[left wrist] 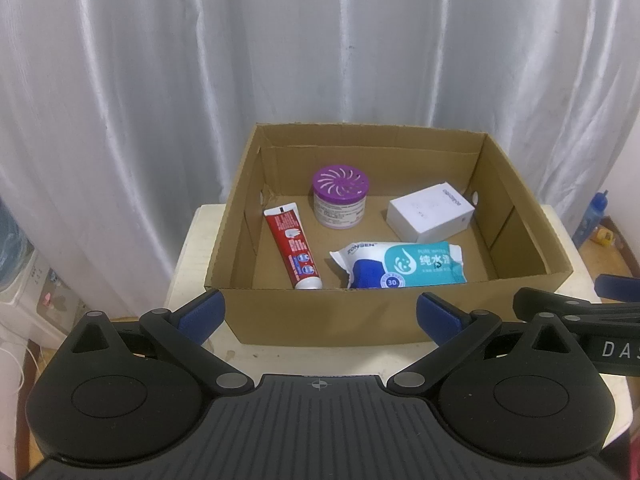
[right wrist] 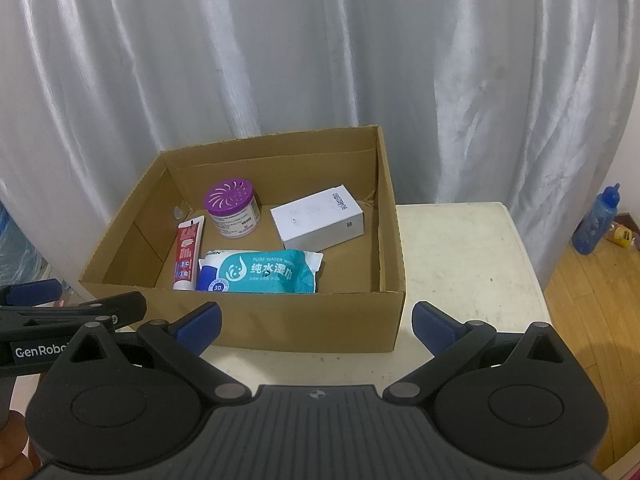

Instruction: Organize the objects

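An open cardboard box [left wrist: 320, 316] [right wrist: 280, 324] stands on a white table [right wrist: 460, 248]. Inside lie a red toothpaste tube [left wrist: 294, 246] [right wrist: 187, 254], a purple-lidded round jar [left wrist: 340, 196] [right wrist: 234, 210], a white carton [left wrist: 430, 212] [right wrist: 318, 218] and a teal pack of wet wipes [left wrist: 404, 266] [right wrist: 264, 270]. My left gripper [left wrist: 320, 314] hangs open in front of the box's near wall, nothing between its blue pads. My right gripper [right wrist: 316, 322] is open too, before the box's near right corner. Each gripper shows at the edge of the other's view.
A pale curtain [left wrist: 280, 60] hangs right behind the table. A blue bottle [right wrist: 596, 220] [left wrist: 592, 220] stands on the wooden floor to the right, with small yellow items beside it. Bare tabletop lies right of the box. White furniture sits low at the left [left wrist: 24, 304].
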{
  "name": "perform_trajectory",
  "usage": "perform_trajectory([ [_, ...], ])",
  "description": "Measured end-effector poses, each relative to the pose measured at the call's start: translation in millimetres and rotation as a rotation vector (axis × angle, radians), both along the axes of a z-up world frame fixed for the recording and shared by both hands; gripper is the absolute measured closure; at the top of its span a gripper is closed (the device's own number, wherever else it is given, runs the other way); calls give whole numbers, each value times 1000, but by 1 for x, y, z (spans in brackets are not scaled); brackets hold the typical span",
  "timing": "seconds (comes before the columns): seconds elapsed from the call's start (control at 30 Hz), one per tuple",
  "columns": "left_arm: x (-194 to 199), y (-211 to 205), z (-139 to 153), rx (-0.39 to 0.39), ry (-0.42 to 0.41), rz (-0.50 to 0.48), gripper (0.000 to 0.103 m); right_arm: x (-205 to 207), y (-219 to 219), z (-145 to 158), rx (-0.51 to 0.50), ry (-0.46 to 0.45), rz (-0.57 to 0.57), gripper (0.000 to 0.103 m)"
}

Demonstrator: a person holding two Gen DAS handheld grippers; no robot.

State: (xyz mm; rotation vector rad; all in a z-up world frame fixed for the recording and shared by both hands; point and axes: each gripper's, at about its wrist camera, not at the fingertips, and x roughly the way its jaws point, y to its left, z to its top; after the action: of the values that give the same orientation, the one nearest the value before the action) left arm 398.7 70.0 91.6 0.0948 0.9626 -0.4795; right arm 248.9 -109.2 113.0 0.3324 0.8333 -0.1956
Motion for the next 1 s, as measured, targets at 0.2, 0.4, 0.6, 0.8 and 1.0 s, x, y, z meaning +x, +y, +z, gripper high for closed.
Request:
perform_trajectory([
  [0.2,-1,0,1,3,-4,-1,1,0,0,0,4,-1,-1,0],
  [0.4,0,0,1,2,-6,-3,1,-1,0,1,5,-2,0,0],
  [0.6,-1,1,4,3,-11,-4,1,-2,0,3,8,-5,1,0],
  [0.8,-2,0,5,5,-9,-2,1,-3,0,3,11,-2,1,0],
  [1.0,-3,2,7,5,-16,-4,1,-5,0,5,16,-6,1,0],
])
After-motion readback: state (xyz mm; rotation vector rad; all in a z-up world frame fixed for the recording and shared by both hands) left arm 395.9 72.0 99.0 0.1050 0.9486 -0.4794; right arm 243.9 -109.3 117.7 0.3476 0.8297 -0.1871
